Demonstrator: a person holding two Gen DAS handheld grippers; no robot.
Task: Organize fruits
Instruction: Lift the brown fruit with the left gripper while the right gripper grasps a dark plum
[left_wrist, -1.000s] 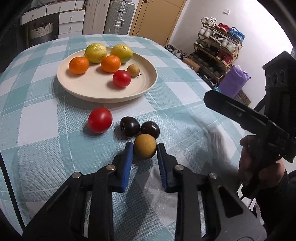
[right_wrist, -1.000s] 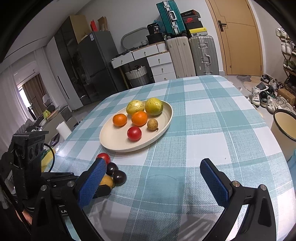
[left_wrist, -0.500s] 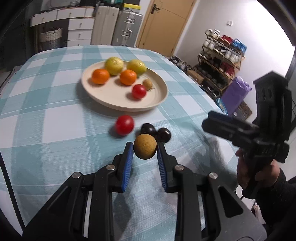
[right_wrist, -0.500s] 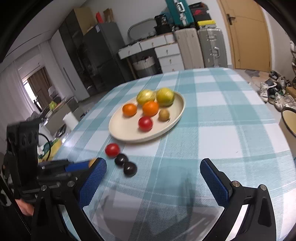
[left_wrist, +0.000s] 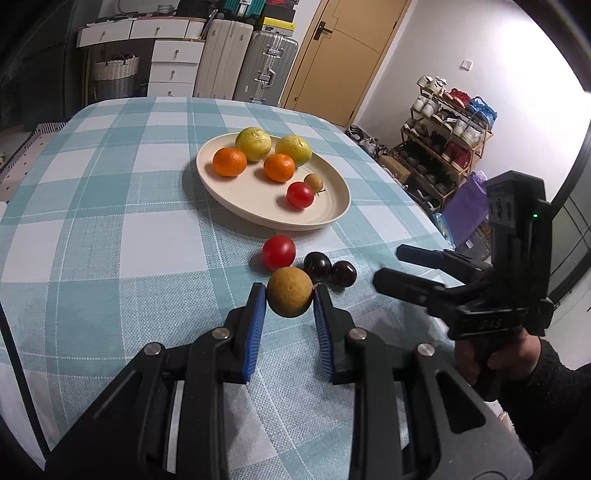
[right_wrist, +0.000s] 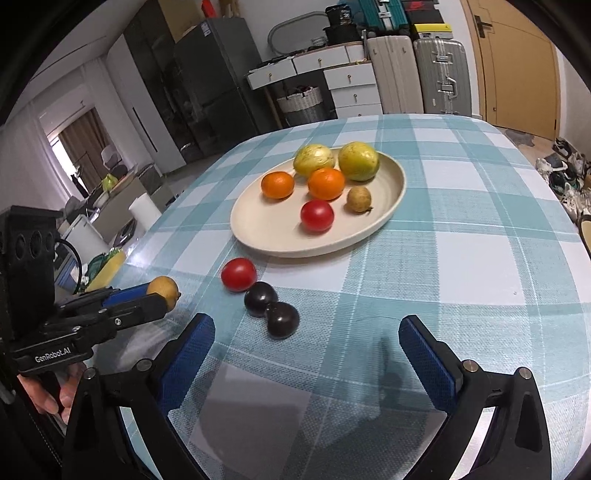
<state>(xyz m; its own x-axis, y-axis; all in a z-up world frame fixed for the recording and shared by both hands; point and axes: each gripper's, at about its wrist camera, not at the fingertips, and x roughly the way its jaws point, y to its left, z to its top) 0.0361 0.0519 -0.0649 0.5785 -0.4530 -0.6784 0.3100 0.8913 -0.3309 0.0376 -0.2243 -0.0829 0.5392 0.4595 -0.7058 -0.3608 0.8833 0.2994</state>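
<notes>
My left gripper (left_wrist: 290, 299) is shut on a round tan fruit (left_wrist: 290, 297), held a little above the checked cloth; the same tan fruit (right_wrist: 164, 290) shows at the left of the right wrist view. On the cloth lie a red tomato (left_wrist: 279, 252) and two dark plums (left_wrist: 317, 266) (left_wrist: 343, 273). Beyond them a cream plate (left_wrist: 332, 210) holds two oranges, two yellow-green citrus, a tomato and a small tan fruit. My right gripper (right_wrist: 306, 341) stands wide, its jaws closing slightly, nothing between them, just short of the near plum (right_wrist: 282, 319).
The round table's edge falls away on the right, toward a shoe rack (left_wrist: 447, 133) and a purple bag (left_wrist: 465, 206). Suitcases (left_wrist: 266, 70) and white drawers (left_wrist: 173, 66) stand behind the table. A white bin rim (right_wrist: 585, 236) sits at the far right.
My left gripper has lifted the tan fruit off the cloth and drawn it back from the plums. My right gripper has moved in closer to the plums and tomato.
</notes>
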